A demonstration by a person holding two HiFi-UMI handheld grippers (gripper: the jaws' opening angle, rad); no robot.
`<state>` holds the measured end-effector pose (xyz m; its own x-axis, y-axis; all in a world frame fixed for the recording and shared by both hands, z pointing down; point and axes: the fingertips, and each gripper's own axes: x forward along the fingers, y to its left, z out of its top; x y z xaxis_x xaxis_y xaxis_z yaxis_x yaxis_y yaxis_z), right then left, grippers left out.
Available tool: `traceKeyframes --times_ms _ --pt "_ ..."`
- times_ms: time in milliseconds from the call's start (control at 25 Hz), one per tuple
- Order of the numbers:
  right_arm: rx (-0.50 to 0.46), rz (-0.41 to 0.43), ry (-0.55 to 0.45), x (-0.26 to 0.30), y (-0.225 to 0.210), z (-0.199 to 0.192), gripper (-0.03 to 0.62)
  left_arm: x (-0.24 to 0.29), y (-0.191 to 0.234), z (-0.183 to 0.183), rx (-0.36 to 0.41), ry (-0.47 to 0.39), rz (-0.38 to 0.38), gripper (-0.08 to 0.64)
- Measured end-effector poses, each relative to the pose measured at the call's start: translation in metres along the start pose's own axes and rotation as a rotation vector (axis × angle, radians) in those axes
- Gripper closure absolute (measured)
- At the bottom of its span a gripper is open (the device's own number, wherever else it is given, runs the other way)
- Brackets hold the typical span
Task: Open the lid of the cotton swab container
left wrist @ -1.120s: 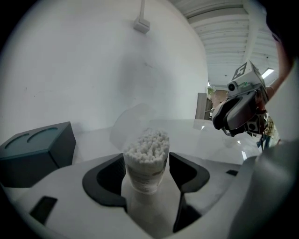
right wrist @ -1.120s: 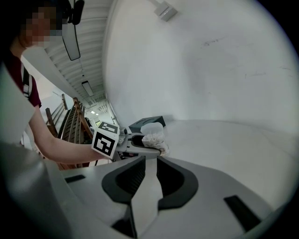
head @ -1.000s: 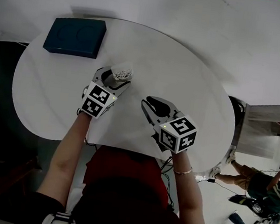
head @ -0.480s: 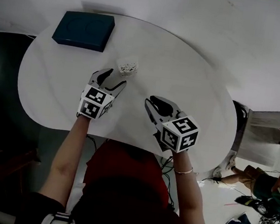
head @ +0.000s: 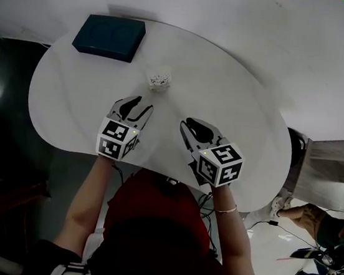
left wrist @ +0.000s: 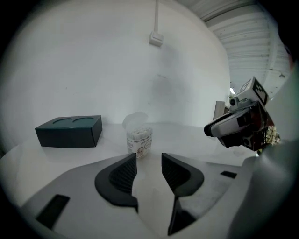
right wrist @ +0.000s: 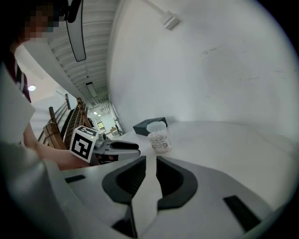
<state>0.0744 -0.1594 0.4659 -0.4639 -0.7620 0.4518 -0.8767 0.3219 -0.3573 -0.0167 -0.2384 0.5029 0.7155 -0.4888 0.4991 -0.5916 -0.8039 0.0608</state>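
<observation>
**Though the container [head: 159, 80] stood untouched, its lid [left wrist: 135, 120] looked already up**

As the head view showed it, the container stood alone on the smooth white desk [head: 228, 91], towards the far edge. A dark box [head: 108, 37] lay at the far left corner. The left gripper [head: 140, 105] and the right gripper [head: 190, 130] hung nearer the near edge, both apart from the container. Pale tips showed at the container's top.

In the left gripper view the jaws stood moderately apart with nothing between them, and they had just been closing. Beyond them the container was a small clear round tub, packed with upright swabs [left wrist: 139, 135]. The lid, a thin translucent disc, seemed to stand tilted back above the rim. The box looked matt, with two round hollows in its top.

In the right gripper view the ribbed black pads [right wrist: 131, 179] left only a narrow gap, also empty. The container stood well ahead. From there the lid read more like a cap, so I could not be sure it was fully open.

By this reading the opening seemed done, or nearly so. At most, what was left was pressing the lid fully back.
</observation>
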Motion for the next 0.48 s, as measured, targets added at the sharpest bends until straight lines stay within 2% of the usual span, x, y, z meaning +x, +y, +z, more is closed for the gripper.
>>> traceKeyframes --times_ms 480 --pt "-0.053 -0.044 -0.033 -0.022 0.0 -0.004 0.551 -0.027 -0.034 0.011 -0.061 -0.049 0.049 0.49"
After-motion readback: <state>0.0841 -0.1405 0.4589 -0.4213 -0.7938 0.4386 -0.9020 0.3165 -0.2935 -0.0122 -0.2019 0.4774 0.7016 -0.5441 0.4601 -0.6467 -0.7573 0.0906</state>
